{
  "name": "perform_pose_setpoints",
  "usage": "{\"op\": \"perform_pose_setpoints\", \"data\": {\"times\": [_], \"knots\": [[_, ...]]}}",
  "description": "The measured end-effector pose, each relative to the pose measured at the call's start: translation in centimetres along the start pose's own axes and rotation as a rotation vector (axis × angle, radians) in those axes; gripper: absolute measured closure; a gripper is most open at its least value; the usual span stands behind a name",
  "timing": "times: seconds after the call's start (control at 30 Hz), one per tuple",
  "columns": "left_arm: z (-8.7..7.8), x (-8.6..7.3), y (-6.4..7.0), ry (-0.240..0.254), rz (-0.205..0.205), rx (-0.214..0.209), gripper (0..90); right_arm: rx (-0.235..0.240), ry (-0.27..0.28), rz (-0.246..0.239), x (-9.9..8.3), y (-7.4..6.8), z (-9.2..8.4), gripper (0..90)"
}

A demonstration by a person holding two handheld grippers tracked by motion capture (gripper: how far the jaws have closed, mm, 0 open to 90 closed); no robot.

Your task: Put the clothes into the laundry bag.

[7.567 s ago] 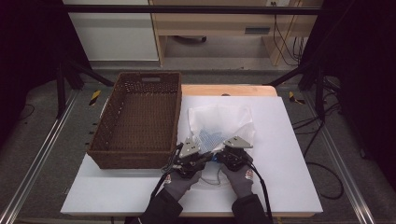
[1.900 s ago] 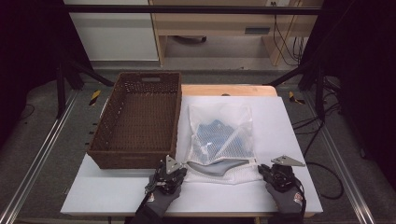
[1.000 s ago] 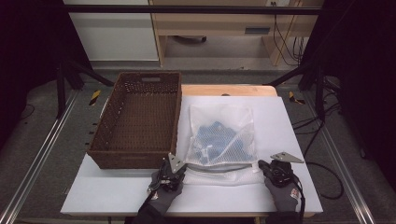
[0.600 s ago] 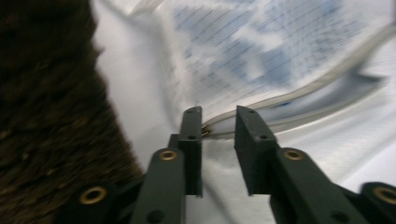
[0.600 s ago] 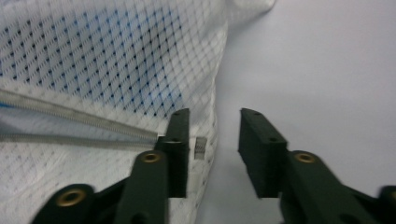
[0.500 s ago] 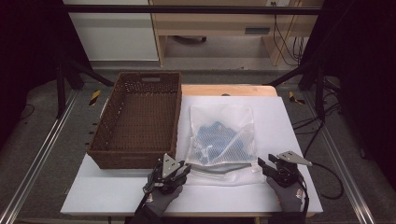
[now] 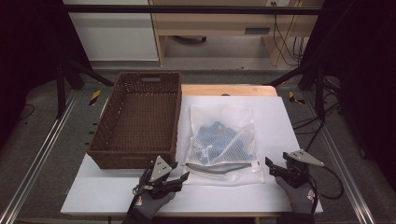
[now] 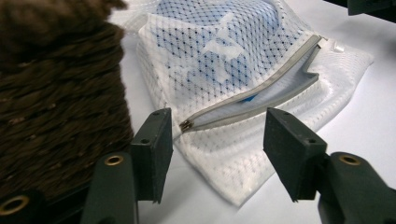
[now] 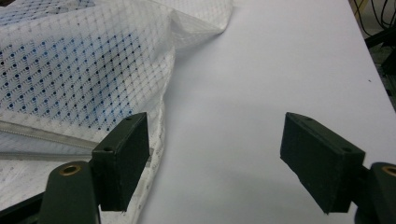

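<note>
Both grippers released beside the mesh laundry bag

My left gripper (image 7: 180,176) and right gripper (image 7: 275,169) have just been opening, nothing pinched; the mesh laundry bag (image 7: 223,140) lies flat on the white surface (image 7: 280,116), zipper (image 8: 252,95) partly open, just beside the wicker basket (image 7: 140,116).

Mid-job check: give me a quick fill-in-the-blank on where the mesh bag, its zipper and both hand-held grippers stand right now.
1. The mesh bag lies on the table, to the right of the brown ____.
2. Through the mesh, the bag's contents look ____ in colour.
3. The bag's zipper is partly ____, with a gap between its grey edges.
4. The left hand-held gripper and the right hand-held gripper have just been opening; each now holds ____.

Missing words: basket; blue; open; nothing
</note>
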State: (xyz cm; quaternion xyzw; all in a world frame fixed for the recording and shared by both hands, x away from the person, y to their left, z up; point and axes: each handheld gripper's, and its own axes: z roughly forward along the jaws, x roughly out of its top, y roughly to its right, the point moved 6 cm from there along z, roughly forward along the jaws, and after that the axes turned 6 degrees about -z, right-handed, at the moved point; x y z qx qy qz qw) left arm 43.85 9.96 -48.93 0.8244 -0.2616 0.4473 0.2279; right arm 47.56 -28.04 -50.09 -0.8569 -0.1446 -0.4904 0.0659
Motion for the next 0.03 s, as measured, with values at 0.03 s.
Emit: {"op": "perform_pose_setpoints", "data": {"times": [0.03], "knots": [[-0.18, -0.08, -0.16, -0.002, 0.0, 0.005, 41.2, 0.001, -0.002, 0.001, -0.03, 0.12, -0.07, 24.0]]}}
